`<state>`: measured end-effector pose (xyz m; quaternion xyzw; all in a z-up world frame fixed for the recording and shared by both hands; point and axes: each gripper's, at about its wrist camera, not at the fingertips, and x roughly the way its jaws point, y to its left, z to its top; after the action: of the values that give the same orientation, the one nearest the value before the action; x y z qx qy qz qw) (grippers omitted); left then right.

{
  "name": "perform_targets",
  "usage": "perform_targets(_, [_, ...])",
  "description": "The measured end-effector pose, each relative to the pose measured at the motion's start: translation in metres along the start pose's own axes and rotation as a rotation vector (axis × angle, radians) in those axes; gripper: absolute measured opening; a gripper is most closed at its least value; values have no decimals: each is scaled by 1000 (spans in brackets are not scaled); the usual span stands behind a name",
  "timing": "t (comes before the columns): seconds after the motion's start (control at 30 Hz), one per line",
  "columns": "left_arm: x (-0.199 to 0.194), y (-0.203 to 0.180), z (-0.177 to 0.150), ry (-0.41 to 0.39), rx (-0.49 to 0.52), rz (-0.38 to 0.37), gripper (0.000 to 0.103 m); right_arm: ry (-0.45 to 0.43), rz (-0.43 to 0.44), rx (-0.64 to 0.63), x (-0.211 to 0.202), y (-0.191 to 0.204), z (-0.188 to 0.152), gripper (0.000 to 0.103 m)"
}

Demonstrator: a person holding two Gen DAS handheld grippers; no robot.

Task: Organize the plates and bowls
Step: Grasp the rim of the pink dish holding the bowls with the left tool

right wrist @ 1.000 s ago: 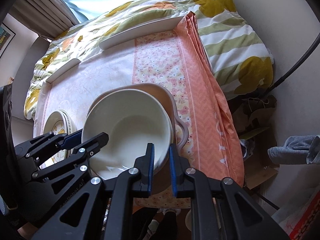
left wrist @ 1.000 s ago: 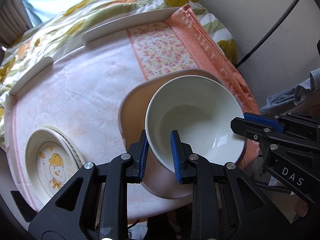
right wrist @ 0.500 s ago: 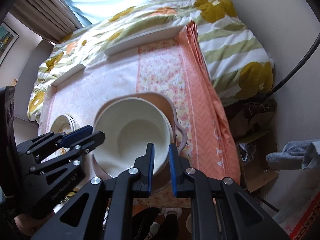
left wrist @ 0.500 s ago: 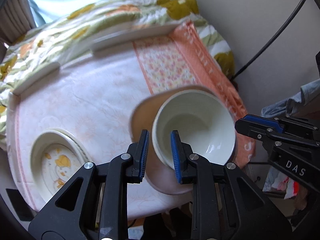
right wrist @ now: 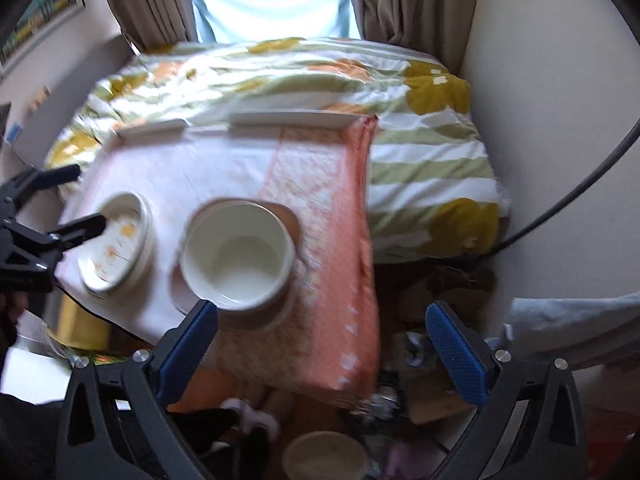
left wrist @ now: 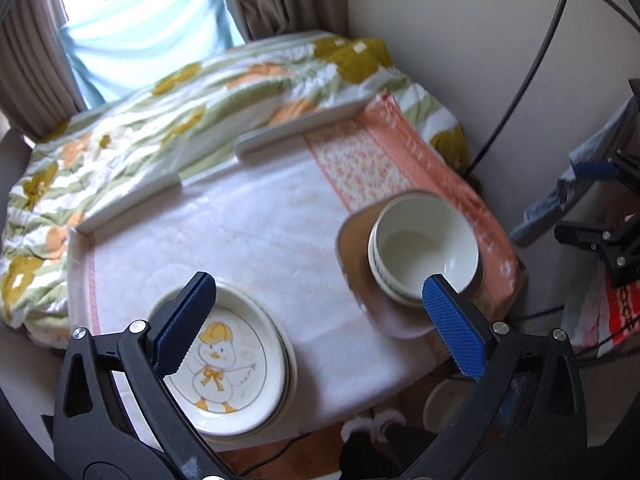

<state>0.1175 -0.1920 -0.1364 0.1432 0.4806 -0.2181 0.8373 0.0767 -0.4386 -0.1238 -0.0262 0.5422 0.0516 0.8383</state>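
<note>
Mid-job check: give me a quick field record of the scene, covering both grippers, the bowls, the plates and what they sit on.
left gripper: open, holding nothing
right gripper: open, holding nothing
white bowl: upright, nested on another bowl
tan tray: under the bowls, near table's right edge
duck plate: top of plate stack, front left
tablecloth: pink, covers table

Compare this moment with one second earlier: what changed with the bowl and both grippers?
Both let go: the left hand-held gripper and right hand-held gripper, previously clamped on the white bowl's rim, are now open and pulled back. The bowl sits stacked on the brown plate. The duck plate stack stayed put.
</note>
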Motion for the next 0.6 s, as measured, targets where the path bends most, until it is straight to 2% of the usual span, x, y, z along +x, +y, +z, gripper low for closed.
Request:
perform_targets(0.1, [32, 1, -8, 88, -4, -28, 103, 120, -28, -16, 36, -3, -2, 103])
perform_targets(0.2, [64, -4, -15, 175, 11, -40, 102, 201, 18, 15, 75, -5, -2, 101])
perform_targets(0.27, [83, -6, -20, 222, 22, -38, 100, 234, 34, 13, 93, -5, -4, 93])
perform_targets(0.33, [96, -11, -22, 260, 33, -40, 94, 280, 15, -2, 110, -2, -2, 85])
perform_targets(0.5, [118, -20, -23, 308, 59, -55, 89, 333, 58, -8, 129, -1, 0, 80])
perform_targets(0.6, [129, -24, -21, 331, 66, -58, 75, 357, 73, -26, 139, 2, 4, 67])
